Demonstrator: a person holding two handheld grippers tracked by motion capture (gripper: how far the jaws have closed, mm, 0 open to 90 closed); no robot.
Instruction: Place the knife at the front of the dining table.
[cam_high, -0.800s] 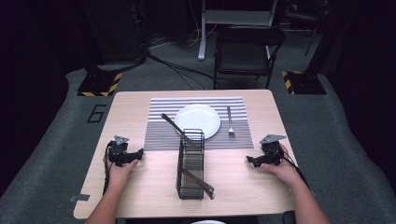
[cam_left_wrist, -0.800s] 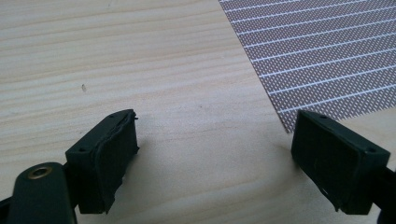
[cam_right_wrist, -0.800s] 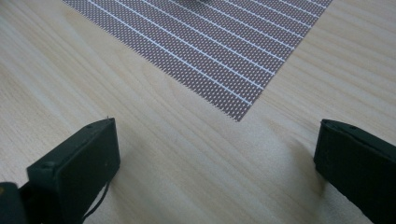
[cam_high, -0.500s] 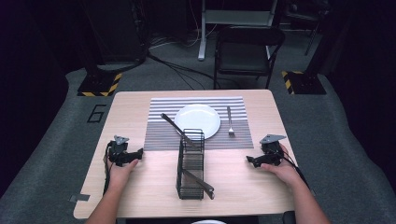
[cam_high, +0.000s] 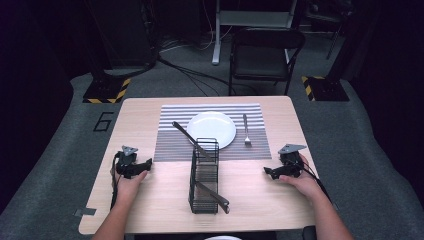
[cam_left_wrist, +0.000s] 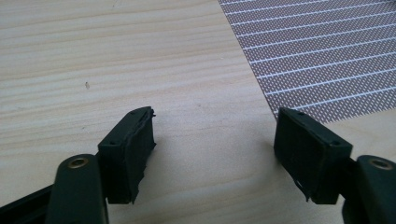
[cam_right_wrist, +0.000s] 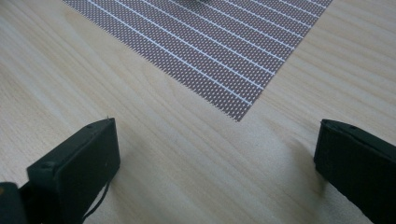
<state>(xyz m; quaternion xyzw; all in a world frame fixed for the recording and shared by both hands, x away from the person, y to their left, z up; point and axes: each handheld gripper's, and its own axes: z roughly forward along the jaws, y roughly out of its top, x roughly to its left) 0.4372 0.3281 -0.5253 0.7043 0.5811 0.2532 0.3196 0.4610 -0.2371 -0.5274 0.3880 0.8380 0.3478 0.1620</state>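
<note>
Rack (cam_high: 204, 176): stood mid-table between the grippers, long axis running away from the person, two utensils leaning in it.
Placemat (cam_high: 172, 137): beyond the rack.
Left gripper (cam_high: 148, 162): open, empty, slightly nearer the rack.
Right gripper (cam_high: 266, 171): open, empty.

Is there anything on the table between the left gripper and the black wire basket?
Nothing visible: only bare wooden table lies between the open left gripper and the black wire basket, which holds a dark utensil.
</note>
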